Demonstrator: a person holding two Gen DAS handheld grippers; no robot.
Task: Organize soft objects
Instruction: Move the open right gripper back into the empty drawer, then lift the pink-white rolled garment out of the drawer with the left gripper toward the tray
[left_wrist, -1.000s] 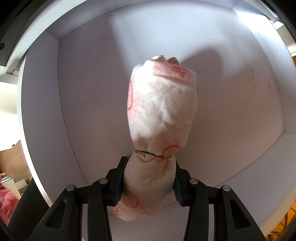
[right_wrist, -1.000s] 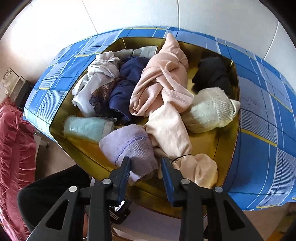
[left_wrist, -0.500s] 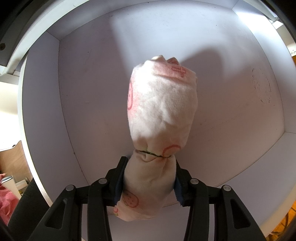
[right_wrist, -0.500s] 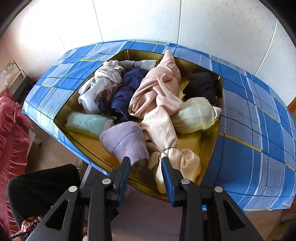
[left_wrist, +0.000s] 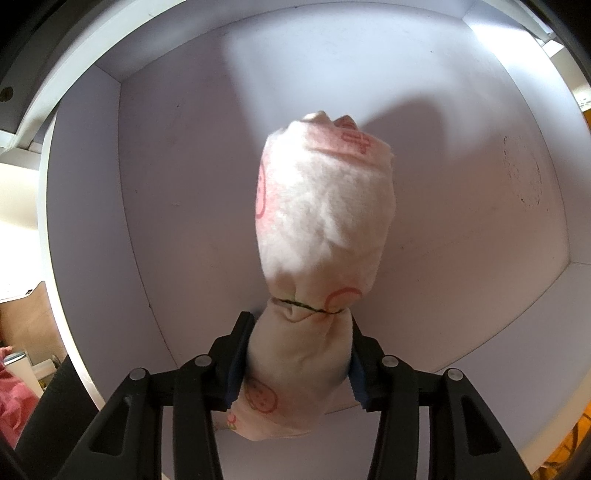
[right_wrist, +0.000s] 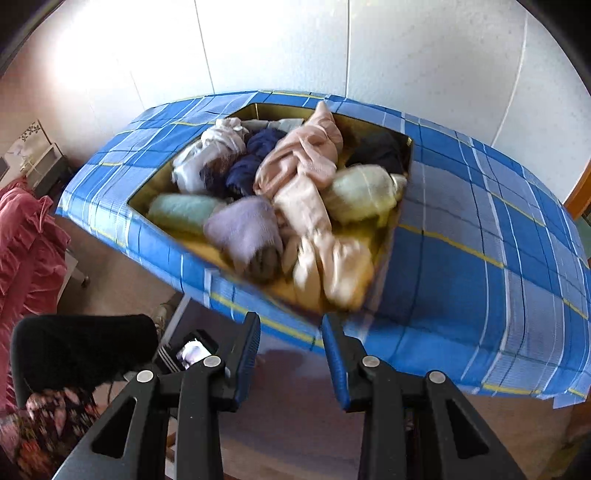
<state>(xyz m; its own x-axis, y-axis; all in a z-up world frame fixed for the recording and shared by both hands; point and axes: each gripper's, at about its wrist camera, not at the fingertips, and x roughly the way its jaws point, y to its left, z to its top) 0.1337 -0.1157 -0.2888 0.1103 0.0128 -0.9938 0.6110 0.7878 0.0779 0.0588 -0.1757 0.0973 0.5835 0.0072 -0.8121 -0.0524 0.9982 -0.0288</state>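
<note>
My left gripper points down into a white drawer and is shut on the lower end of a rolled white cloth with pink prints. A thin dark band ties the roll just above the pads. My right gripper hovers in front of a gold-lined box, apart from it, jaws nearly together with nothing between them. The box holds several soft items: a lilac roll, a long pink-beige garment, a pale green roll, a mint roll and a navy piece.
The box sits in a blue plaid cover in front of white wall panels. Pink ruffled fabric hangs at the left. A black padded object lies near the right gripper's left side. The drawer's white walls surround the held roll.
My right gripper has drawn back from the box, which now looks farther away and slightly blurred. The left gripper and its cloth roll have stayed put.
</note>
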